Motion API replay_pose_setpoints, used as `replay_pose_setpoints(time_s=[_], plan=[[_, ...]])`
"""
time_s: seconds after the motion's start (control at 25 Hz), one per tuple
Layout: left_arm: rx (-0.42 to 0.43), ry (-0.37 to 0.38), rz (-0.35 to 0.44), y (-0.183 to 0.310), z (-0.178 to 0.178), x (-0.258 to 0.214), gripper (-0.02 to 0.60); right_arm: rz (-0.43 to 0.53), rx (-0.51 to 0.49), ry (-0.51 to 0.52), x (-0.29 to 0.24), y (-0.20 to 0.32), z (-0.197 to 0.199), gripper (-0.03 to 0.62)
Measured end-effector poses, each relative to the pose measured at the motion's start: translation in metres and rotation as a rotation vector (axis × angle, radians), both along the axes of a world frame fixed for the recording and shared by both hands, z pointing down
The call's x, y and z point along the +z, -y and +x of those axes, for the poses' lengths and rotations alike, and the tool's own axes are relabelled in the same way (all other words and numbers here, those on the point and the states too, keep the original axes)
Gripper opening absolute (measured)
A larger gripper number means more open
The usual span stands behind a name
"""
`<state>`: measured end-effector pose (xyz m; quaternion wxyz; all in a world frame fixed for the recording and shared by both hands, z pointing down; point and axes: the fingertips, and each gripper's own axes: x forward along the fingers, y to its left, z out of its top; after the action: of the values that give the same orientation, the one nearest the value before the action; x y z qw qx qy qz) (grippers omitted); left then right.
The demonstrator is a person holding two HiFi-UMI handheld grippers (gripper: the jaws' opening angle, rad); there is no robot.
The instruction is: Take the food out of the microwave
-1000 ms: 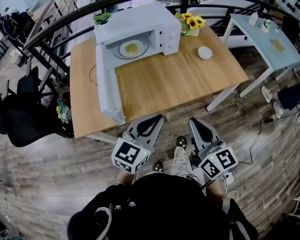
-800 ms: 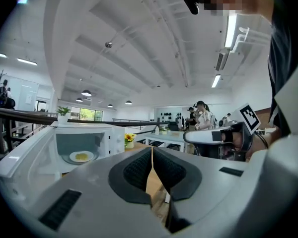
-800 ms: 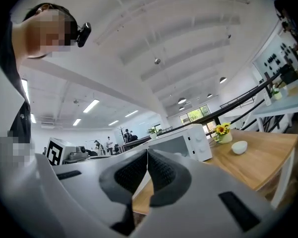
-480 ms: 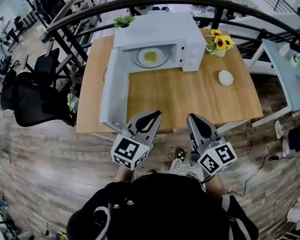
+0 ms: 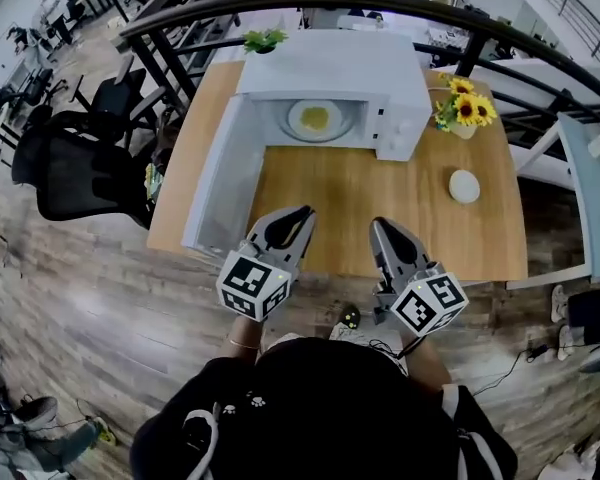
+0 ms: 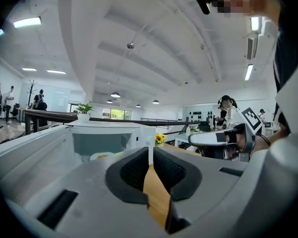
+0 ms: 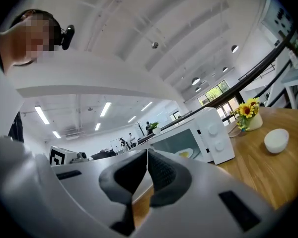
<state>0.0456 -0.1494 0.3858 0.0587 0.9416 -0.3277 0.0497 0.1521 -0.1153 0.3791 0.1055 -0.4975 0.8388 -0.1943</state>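
The left gripper [image 5: 296,213] and right gripper [image 5: 381,224], fingers together and empty, are nearer the open microwave [image 5: 332,66] than a second ago. The food [image 5: 315,118] lies inside, well ahead of the fingers, partly hidden behind them.

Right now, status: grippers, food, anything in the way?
Left gripper and right gripper both shut, empty, at the table's near edge. Plate of food inside microwave, door open. Nothing between; white bowl off right.
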Motion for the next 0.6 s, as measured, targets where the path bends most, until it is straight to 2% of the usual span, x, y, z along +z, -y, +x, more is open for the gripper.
replay_pose_setpoints(time_s=[0.16,0.32,0.48,0.6], plan=[[-0.08,-0.01,-0.002,0.023,0.002,0.007,0.018,-0.037,-0.003,0.052,0.01,0.023,0.015,0.009],[-0.151,-0.055,-0.043,0.05,0.003,0.021,0.018,-0.069,-0.018,0.111,0.024,0.049,0.024,0.011],[-0.206,-0.144,-0.123,0.074,-0.003,0.032,0.018,-0.115,-0.025,0.2,0.035,0.075,0.021,0.011],[-0.236,-0.242,-0.184,0.094,-0.008,0.039,0.019,-0.164,-0.013,0.297,0.048,0.098,0.022,0.014]])
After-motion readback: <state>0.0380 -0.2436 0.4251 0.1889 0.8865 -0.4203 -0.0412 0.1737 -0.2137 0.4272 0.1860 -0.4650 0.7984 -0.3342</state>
